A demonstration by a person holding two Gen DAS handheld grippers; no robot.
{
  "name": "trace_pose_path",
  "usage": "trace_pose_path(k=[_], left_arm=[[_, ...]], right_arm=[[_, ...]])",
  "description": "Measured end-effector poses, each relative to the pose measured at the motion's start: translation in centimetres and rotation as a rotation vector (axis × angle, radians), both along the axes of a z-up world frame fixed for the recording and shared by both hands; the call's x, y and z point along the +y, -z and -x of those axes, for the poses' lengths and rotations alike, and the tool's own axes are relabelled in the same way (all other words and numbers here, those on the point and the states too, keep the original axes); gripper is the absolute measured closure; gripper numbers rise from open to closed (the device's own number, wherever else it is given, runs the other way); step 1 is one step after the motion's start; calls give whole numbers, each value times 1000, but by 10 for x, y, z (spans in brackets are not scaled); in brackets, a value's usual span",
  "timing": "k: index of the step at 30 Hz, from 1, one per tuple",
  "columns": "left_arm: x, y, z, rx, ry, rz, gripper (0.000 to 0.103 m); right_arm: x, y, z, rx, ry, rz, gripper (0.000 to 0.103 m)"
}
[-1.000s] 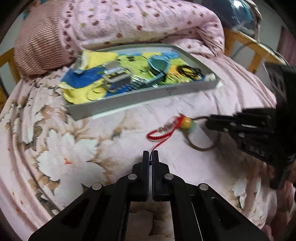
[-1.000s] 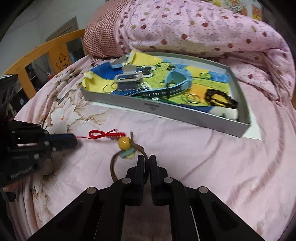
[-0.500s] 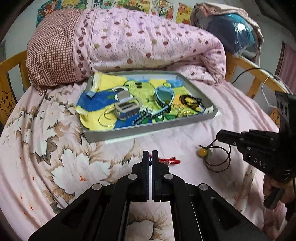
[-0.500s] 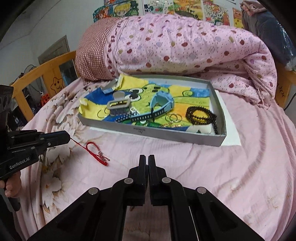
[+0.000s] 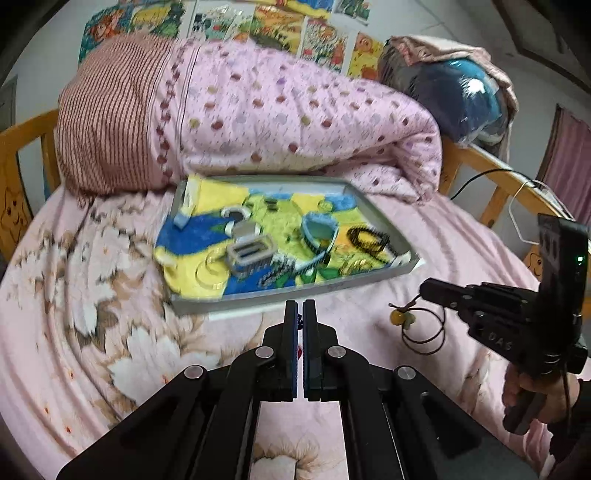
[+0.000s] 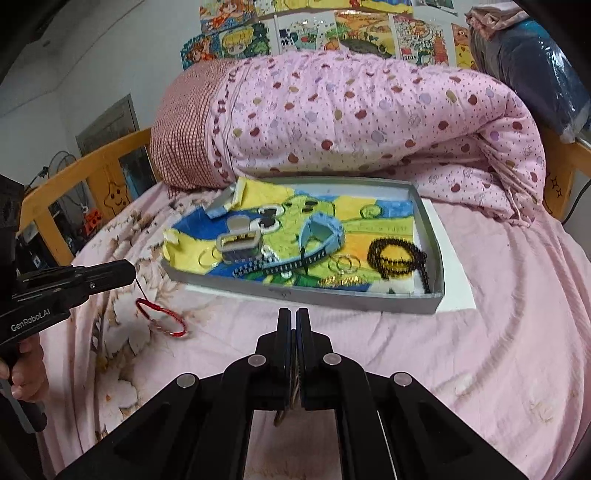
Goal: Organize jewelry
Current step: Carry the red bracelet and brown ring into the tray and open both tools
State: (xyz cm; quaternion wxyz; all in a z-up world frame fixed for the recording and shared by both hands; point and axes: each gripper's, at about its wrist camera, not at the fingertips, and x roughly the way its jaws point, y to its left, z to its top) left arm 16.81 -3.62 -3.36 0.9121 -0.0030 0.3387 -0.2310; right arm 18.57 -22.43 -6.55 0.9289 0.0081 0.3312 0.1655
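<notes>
Now lifted clear of bed [image 6: 498,332]: red cord bracelet [image 6: 162,317] dangling from closed left gripper [image 5: 300,314], brown beaded cord [image 5: 417,325] pinched in closed right gripper [image 6: 294,321]; tray [image 6: 332,297] next.

Only readable stuff: "GenRobot.AI" in white on the side of the left gripper [image 6: 127,271], and "DAS" on the right gripper [image 5: 428,288] body. The wall posters [image 6: 332,29] are too blurry to make out any words.
</notes>
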Motion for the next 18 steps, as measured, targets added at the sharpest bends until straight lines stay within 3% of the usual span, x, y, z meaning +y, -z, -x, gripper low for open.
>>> trace_pose_path(k=[11,18], left_arm=[[16,-25,-42,-57,-38,88,103],[24,-16,-80,-47,-51,109,103]], right_arm=[[14,-36,-40,-78,-5,-74,100],[34,-32,-76,-65,-3,-97,100]])
